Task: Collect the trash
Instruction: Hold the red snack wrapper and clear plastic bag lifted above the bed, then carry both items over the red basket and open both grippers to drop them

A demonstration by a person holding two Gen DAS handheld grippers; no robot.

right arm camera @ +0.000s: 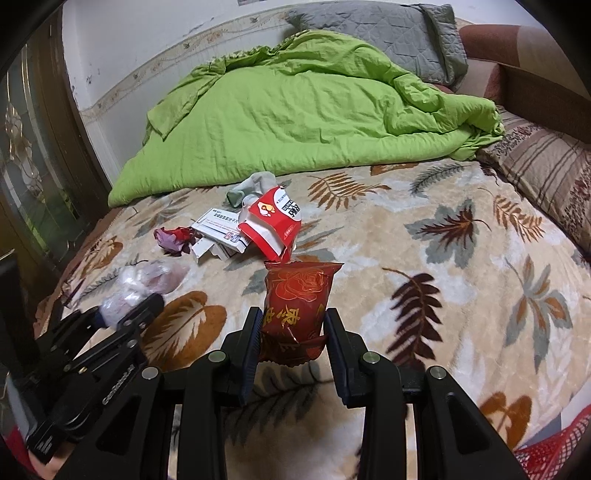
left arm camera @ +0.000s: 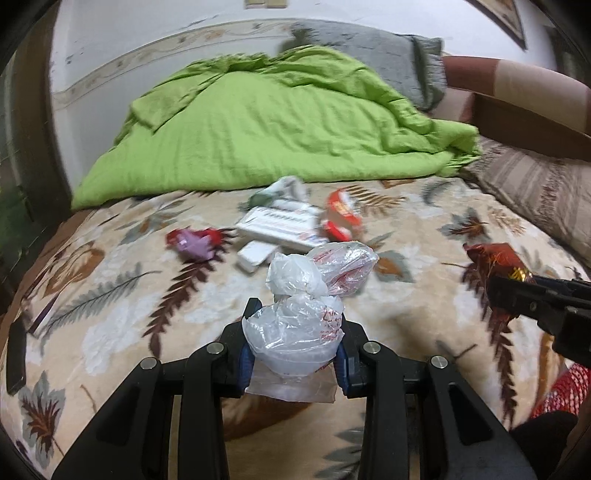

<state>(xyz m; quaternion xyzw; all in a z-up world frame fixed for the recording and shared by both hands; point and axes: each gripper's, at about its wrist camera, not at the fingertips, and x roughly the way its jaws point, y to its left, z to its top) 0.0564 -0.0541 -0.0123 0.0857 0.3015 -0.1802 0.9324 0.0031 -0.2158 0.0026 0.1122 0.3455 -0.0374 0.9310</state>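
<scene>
Left tongs [left arm camera: 295,332] clamped on crumpled clear plastic bag [left arm camera: 295,332], right tongs [right arm camera: 291,332] clamped on shiny red rose-print foil wrapper [right arm camera: 295,302], both above leaf-print bed blanket [right arm camera: 443,266]; remaining cartons and wrappers [right arm camera: 258,225] heaped at 12 o'clock, green quilt [right arm camera: 295,110] beyond.

A lived-in home bedroom.
A bed with leaf-print blanket [right arm camera: 461,258], rumpled green duvet [right arm camera: 295,110] and pillows [right arm camera: 376,33] at the far wall.

Clear plastic bag [left arm camera: 295,332]: thin, crinkled, glossy. Red foil wrapper [right arm camera: 295,306]: shiny, creased. Leaf-print blanket [right arm camera: 424,258] plush cloth; green duvet [right arm camera: 295,110] matt, wrinkled.
</scene>
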